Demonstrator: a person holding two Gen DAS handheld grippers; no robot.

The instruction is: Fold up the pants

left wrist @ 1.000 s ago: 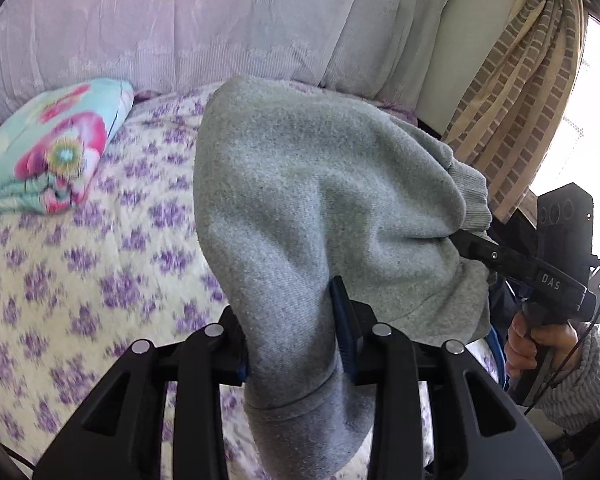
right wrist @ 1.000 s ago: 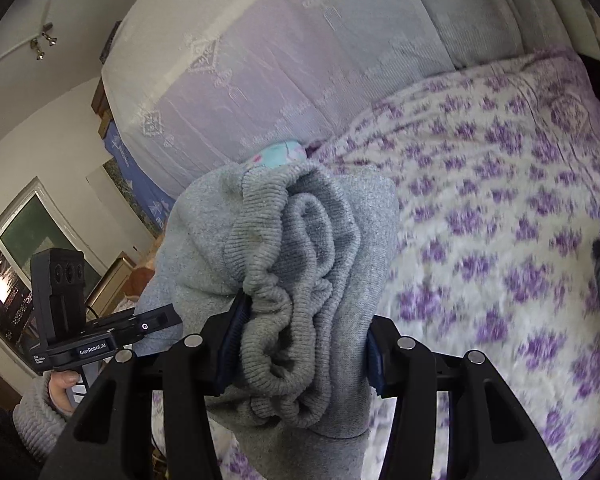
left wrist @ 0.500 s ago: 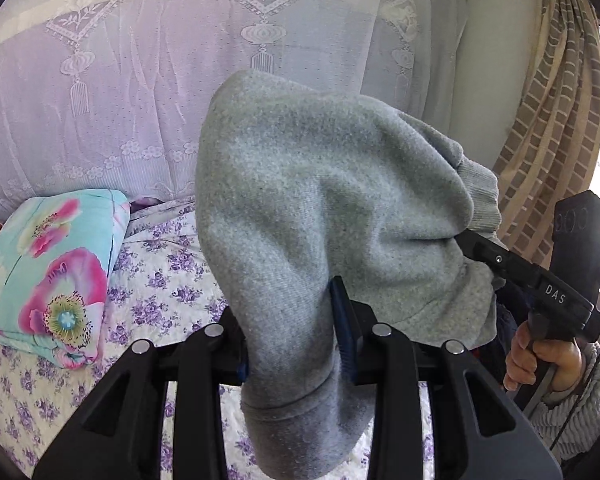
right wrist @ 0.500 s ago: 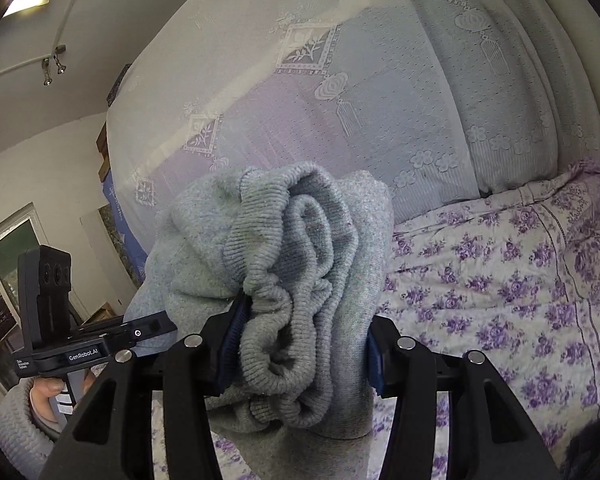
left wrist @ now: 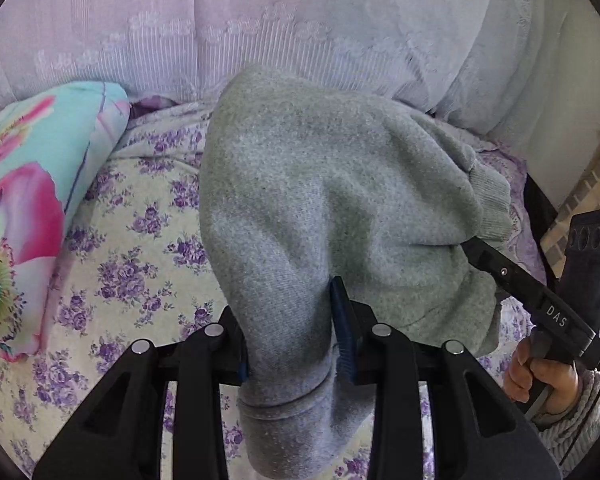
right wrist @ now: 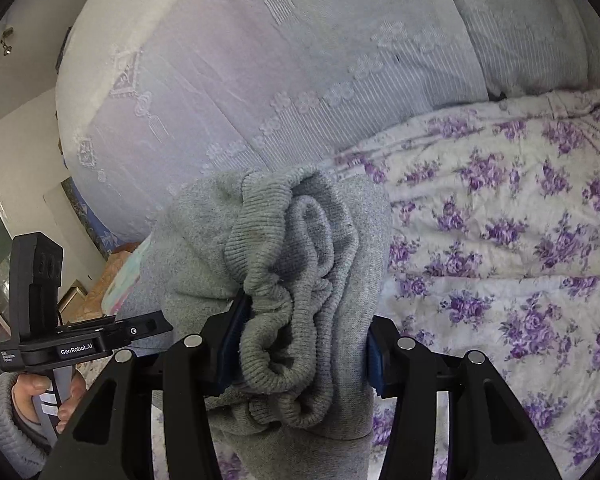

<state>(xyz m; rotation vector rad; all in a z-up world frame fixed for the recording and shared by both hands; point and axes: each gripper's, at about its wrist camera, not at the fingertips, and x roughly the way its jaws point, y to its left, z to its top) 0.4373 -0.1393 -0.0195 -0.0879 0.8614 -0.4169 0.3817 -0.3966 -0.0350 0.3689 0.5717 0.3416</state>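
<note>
Bedroom scene: bed (left wrist: pixel 140 208) w/ purple-flower sheet, pale lace cover (left wrist: pixel 260 32) behind, flowered pillow (left wrist: pixel 40 184) at left. Left wrist view: left gripper (left wrist: pixel 292 344) clamped on a cuffed leg end of the grey pants (left wrist: pixel 320 184), jaws partly closed on the fabric; pants hang over the bed. Right gripper (left wrist: pixel 472 246) bites the pants' ribbed edge, hand (left wrist: pixel 540 376) on its grip. Right wrist view: right gripper (right wrist: pixel 300 344) jaws approx half apart, pinching the bunched ribbed waistband of the pants (right wrist: pixel 292 248) above the sheet (right wrist: pixel 500 220). Left gripper (right wrist: pixel 156 326) at left, tips hidden in fabric.
</note>
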